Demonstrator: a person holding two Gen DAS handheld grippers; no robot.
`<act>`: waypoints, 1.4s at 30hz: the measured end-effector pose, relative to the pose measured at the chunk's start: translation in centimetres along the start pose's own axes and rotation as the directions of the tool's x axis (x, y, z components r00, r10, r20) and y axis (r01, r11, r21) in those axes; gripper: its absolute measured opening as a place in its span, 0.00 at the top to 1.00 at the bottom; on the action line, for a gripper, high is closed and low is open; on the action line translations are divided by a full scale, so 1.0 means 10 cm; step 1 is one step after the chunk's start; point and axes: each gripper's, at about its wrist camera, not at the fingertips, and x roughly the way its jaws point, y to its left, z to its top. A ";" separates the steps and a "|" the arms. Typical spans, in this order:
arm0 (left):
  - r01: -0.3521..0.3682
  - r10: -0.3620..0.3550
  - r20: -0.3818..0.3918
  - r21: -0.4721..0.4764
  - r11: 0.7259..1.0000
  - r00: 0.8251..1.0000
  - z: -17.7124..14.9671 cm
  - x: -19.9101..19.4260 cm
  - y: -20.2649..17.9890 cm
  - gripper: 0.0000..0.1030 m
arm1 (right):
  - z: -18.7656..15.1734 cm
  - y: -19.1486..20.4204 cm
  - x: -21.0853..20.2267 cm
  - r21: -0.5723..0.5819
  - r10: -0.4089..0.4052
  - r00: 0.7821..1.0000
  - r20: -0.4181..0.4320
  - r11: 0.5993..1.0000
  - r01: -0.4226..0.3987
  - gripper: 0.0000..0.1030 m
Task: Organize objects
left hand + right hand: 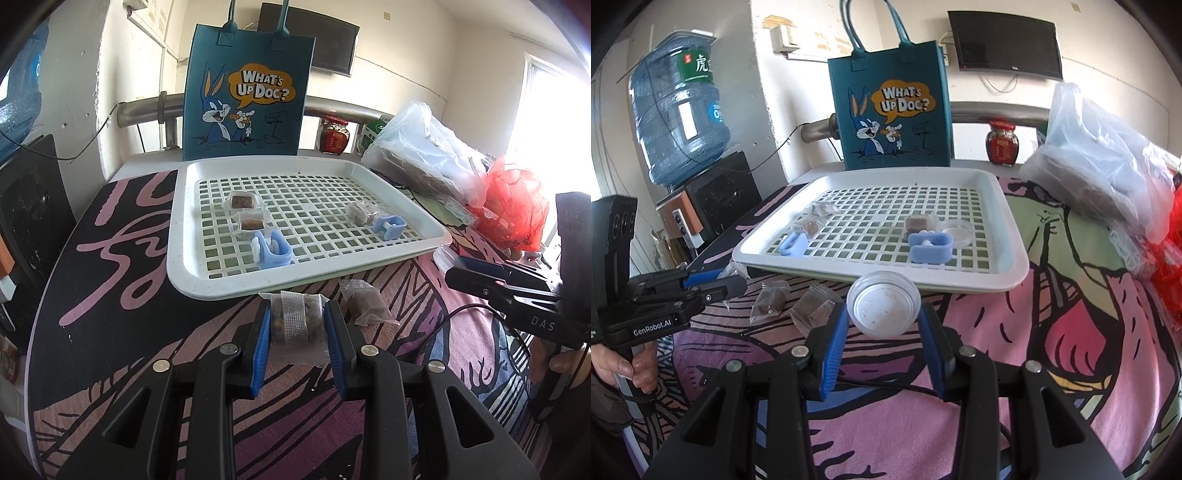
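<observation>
Snack packet (295, 326) clamped in left gripper (295, 325) jaws; right gripper (882, 314) jaws hold lid (882, 308)

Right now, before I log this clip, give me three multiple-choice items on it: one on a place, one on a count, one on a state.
1. Where does the blue tote bag stand?
A. behind the white tray
B. inside the tray
C. under the table

2. How many blue clips lie in the tray?
A. none
B. two
C. five

3. What is between the fingers of the right claw?
A. nothing
B. a red jar
C. a round clear plastic lid

Answers:
1 A, the bag is upright past the tray's far rim in both views.
2 B, one clip lies to the right and another clip near the front left corner.
3 C, the lid sits between the blue pads, while the left claw is shut on a wrapped snack packet.
</observation>
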 end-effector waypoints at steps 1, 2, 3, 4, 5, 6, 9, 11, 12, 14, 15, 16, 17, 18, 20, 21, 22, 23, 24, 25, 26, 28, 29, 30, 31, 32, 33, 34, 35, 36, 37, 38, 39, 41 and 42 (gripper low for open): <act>0.000 0.000 -0.005 -0.003 1.000 1.000 0.00 0.01 0.01 0.74 | 0.00 -0.01 0.01 0.007 0.003 1.000 -0.006 1.000 -0.003 0.63; 0.001 -0.001 -0.012 -0.006 1.000 1.000 0.01 0.02 0.01 0.74 | 0.00 -0.03 0.03 0.014 0.007 1.000 -0.013 1.000 -0.007 0.63; 0.003 -0.003 -0.018 -0.011 1.000 1.000 0.01 0.03 0.02 0.74 | 0.00 -0.04 0.04 0.020 0.011 1.000 -0.021 1.000 -0.011 0.63; 0.005 -0.005 -0.023 -0.014 1.000 1.000 0.01 0.04 0.03 0.74 | 0.00 -0.04 0.05 0.024 0.014 1.000 -0.027 1.000 -0.014 0.63; 0.006 -0.006 -0.026 -0.017 1.000 1.000 0.02 0.05 0.04 0.74 | 0.00 -0.05 0.06 0.026 0.016 0.999 -0.029 1.000 -0.015 0.63; 0.004 -0.005 -0.028 -0.016 1.000 1.000 0.02 0.05 0.04 0.74 | 0.01 -0.06 0.06 0.029 0.023 0.999 -0.029 0.999 -0.022 0.63; -0.004 0.004 -0.014 -0.009 1.000 1.000 0.12 0.00 0.06 0.74 | 0.06 -0.08 0.02 0.023 0.029 0.999 -0.025 0.999 -0.029 0.63; -0.013 0.013 0.014 -0.008 1.000 1.000 0.22 -0.06 0.09 0.74 | 0.15 -0.11 -0.06 0.013 0.015 1.000 0.002 1.000 -0.015 0.63; -0.020 0.021 0.027 -0.007 1.000 0.999 0.29 -0.07 0.12 0.74 | 0.20 -0.13 -0.08 0.012 0.009 1.000 0.011 1.000 -0.009 0.63; -0.043 0.043 0.043 -0.001 0.999 0.998 0.39 -0.06 0.16 0.74 | 0.32 -0.20 -0.11 0.016 -0.004 1.000 0.025 1.000 0.004 0.63; -0.056 0.056 0.040 -0.002 0.998 0.998 0.46 -0.02 0.19 0.74 | 0.39 -0.25 -0.08 0.025 -0.012 1.000 0.015 1.000 0.012 0.63; -0.062 0.062 0.031 -0.004 0.998 0.998 0.49 0.03 0.22 0.74 | 0.43 -0.28 -0.04 0.034 -0.019 1.000 0.003 0.999 0.019 0.63; -0.067 0.068 0.022 -0.006 0.998 0.997 0.52 0.08 0.24 0.74 | 0.47 -0.31 0.02 0.041 -0.024 1.000 -0.014 0.999 0.025 0.63; -0.077 0.077 0.010 -0.006 0.997 0.997 0.54 0.15 0.26 0.74 | 0.50 -0.32 0.09 0.041 -0.025 0.999 -0.038 0.999 0.027 0.63; -0.091 0.091 -0.006 0.001 0.996 0.996 0.55 0.25 0.28 0.74 | 0.52 -0.32 0.24 0.031 -0.029 0.996 -0.080 0.999 0.032 0.63; -0.096 0.096 -0.017 0.005 0.995 0.995 0.55 0.31 0.28 0.74 | 0.52 -0.31 0.30 0.024 -0.031 0.995 -0.093 0.999 0.034 0.63; -0.100 0.100 -0.025 0.006 0.995 0.995 0.55 0.35 0.28 0.74 | 0.51 -0.30 0.36 0.016 -0.033 0.994 -0.104 0.999 0.035 0.63; -0.104 0.104 -0.032 0.006 0.995 0.994 0.55 0.38 0.29 0.74 | 0.51 -0.29 0.42 0.011 -0.036 0.993 -0.117 0.999 0.038 0.63; -0.112 0.112 -0.037 0.003 0.994 0.993 0.54 0.43 0.30 0.74 | 0.49 -0.29 0.45 0.009 -0.039 0.992 -0.122 0.999 0.041 0.63; -0.120 0.120 -0.032 0.002 0.993 0.992 0.54 0.44 0.31 0.73 | 0.49 -0.28 0.49 0.006 -0.043 0.991 -0.127 0.999 0.044 0.63; -0.122 0.122 -0.037 -0.002 0.992 0.992 0.54 0.46 0.32 0.73 | 0.48 -0.29 0.52 0.005 -0.047 0.990 -0.131 0.999 0.048 0.63; -0.111 0.110 -0.042 -0.025 0.994 0.993 0.55 0.49 0.35 0.71 | 0.47 -0.30 0.56 0.009 -0.049 0.990 -0.129 0.999 0.051 0.63; -0.109 0.108 -0.035 -0.031 0.994 0.994 0.55 0.49 0.36 0.68 | 0.47 -0.30 0.58 0.014 -0.045 0.991 -0.123 0.999 0.047 0.62; -0.102 0.101 -0.030 -0.035 0.994 0.994 0.55 0.48 0.35 0.58 | 0.47 -0.30 0.60 0.019 -0.046 0.991 -0.123 0.999 0.048 0.62; -0.093 0.092 -0.028 -0.036 0.995 0.995 0.56 0.47 0.35 0.51 | 0.47 -0.31 0.61 0.023 -0.050 0.991 -0.120 0.998 0.053 0.62; -0.087 0.086 -0.025 -0.039 0.995 0.996 0.56 0.46 0.36 0.39 | 0.46 -0.31 0.63 0.022 -0.058 0.992 -0.116 0.998 0.061 0.55; -0.083 0.082 -0.012 -0.044 0.996 0.997 0.56 0.43 0.36 0.32 | 0.46 -0.30 0.62 0.018 -0.067 0.992 -0.111 0.997 0.069 0.49; -0.082 0.082 -0.001 -0.046 0.996 0.997 0.57 0.39 0.36 0.30 | 0.45 -0.29 0.61 0.015 -0.076 0.992 -0.104 0.997 0.078 0.43; -0.083 0.083 0.008 -0.049 0.995 0.997 0.58 0.35 0.37 0.27 | 0.44 -0.30 0.57 0.018 -0.079 0.992 -0.095 0.997 0.081 0.43; -0.087 0.088 0.020 -0.056 0.995 0.996 0.59 0.27 0.37 0.26 | 0.44 -0.30 0.52 0.024 -0.070 0.994 -0.082 0.997 0.072 0.43; -0.088 0.090 0.032 -0.060 0.994 0.995 0.59 0.22 0.37 0.26 | 0.44 -0.30 0.44 0.032 -0.056 0.996 -0.064 0.998 0.058 0.43; -0.085 0.088 0.048 -0.062 0.994 0.995 0.59 0.15 0.37 0.25 | 0.43 -0.30 0.35 0.040 -0.042 0.998 -0.038 0.998 0.044 0.43; -0.085 0.089 0.065 -0.061 0.995 0.994 0.59 0.06 0.36 0.23 | 0.43 -0.29 0.26 0.048 -0.029 1.000 -0.013 0.998 0.029 0.43; -0.085 0.090 0.074 -0.061 0.995 0.993 0.57 -0.04 0.35 0.22 | 0.43 -0.26 0.06 0.056 0.012 0.999 0.033 0.998 -0.014 0.43; -0.070 0.075 0.074 -0.061 0.996 0.994 0.55 -0.09 0.33 0.22 | 0.42 -0.24 -0.02 0.053 0.030 0.998 0.051 0.998 -0.033 0.43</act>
